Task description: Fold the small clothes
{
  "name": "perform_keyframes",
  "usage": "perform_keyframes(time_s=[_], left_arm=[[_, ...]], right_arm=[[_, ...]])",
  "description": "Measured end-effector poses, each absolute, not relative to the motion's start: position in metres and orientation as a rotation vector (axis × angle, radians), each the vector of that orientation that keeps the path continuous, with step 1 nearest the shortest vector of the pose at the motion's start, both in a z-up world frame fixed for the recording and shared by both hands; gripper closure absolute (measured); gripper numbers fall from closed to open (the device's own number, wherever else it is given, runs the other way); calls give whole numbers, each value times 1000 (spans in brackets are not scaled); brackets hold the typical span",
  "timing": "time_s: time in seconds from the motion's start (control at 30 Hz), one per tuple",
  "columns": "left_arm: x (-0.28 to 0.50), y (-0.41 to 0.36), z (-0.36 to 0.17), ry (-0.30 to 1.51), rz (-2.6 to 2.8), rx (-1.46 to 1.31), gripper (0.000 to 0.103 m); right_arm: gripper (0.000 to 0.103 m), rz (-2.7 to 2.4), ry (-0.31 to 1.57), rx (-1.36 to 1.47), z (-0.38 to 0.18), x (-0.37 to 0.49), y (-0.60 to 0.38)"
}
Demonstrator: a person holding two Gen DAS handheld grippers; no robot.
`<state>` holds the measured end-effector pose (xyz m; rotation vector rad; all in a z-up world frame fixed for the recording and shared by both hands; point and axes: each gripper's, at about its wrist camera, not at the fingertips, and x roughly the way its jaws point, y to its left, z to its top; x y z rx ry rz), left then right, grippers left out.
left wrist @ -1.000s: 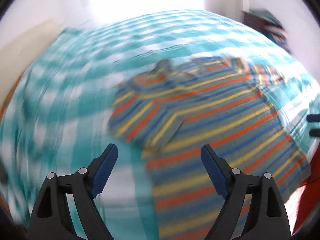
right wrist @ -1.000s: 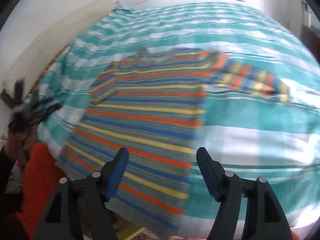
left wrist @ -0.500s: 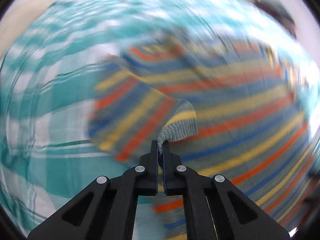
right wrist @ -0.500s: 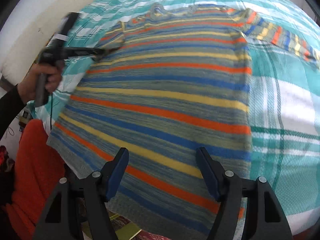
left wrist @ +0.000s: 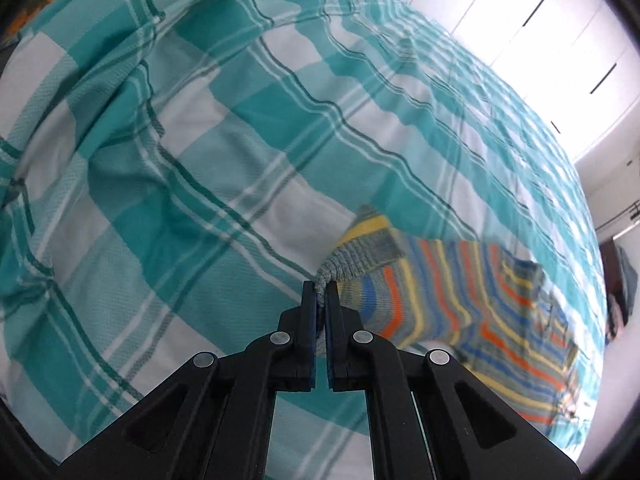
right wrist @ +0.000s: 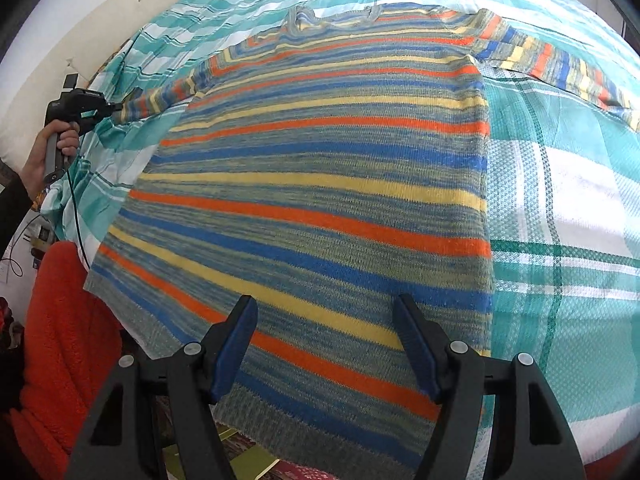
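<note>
A striped knit sweater (right wrist: pixel 320 184) in blue, orange, yellow and grey lies flat on the teal checked bedspread (right wrist: pixel 560 200), neck at the far side. My left gripper (left wrist: pixel 320 288) is shut on the ribbed cuff (left wrist: pixel 360 252) of its left sleeve. In the right wrist view that sleeve (right wrist: pixel 160 96) is stretched out sideways to the left gripper (right wrist: pixel 118 107), held in a hand. The right sleeve (right wrist: pixel 560 68) lies spread out to the right. My right gripper (right wrist: pixel 326 308) hangs open just above the hem, with nothing between its fingers.
The person's orange fleece garment (right wrist: pixel 60 340) fills the lower left by the bed's near edge. A black cable (right wrist: pixel 76 216) hangs from the left gripper. White wardrobe doors (left wrist: pixel 540 20) stand beyond the bed. Bare bedspread (left wrist: pixel 200 160) lies to the left of the sweater.
My left gripper shut on the cuff of the folded-in left sleeve and drew it out sideways, away from the sweater's body. The right gripper sank closer to the hem and stayed open.
</note>
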<state>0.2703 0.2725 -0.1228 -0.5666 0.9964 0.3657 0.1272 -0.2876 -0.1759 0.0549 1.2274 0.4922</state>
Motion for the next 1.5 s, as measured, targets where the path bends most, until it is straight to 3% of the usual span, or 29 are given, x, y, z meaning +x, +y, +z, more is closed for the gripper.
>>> perform_keyframes(time_s=[0.17,0.3,0.33,0.43,0.6,0.73,0.8,0.87,0.9,1.0,1.07,1.23,1.37,1.5], left_arm=[[280,291,-122,961,455,-557,102],[294,313,-162,1131,520,-554,97],[292,317,-170,1166,545,-559,92],[267,326,-164,1079,549,-656,53],[243,309,-134,951,519,-608,47],[265,279,-135,960,416,-455,26],[276,283,-156,1042,471,-442,26],[277,294,-180,1139,557,-497,49],[274,296,-182,1142,564,-519,50],[251,281,-165,1090,496,-507,45],[232,251,-143,1061,431,-419,35],[177,140,-107,1017,143,-244,21],[153,61,-127,1080,-47,-165,18],[138,26,-185,1232,-49,-70,19]], right_arm=[[32,485,1231,29,-178,128,-284],[29,480,1231,12,-179,127,-280],[29,478,1231,9,-180,127,-279],[27,474,1228,7,-180,127,-277],[25,470,1226,7,-178,126,-273],[25,469,1174,15,-157,123,-271],[25,476,1170,-36,-152,119,-265],[25,486,1246,-101,-164,115,-260],[25,476,1319,-145,-176,111,-262],[25,458,1335,-148,-175,95,-279],[26,450,1335,-119,-165,90,-287],[26,466,1235,-67,-132,96,-289],[26,477,1223,-93,-137,113,-276],[24,437,1363,-197,-183,107,-270]])
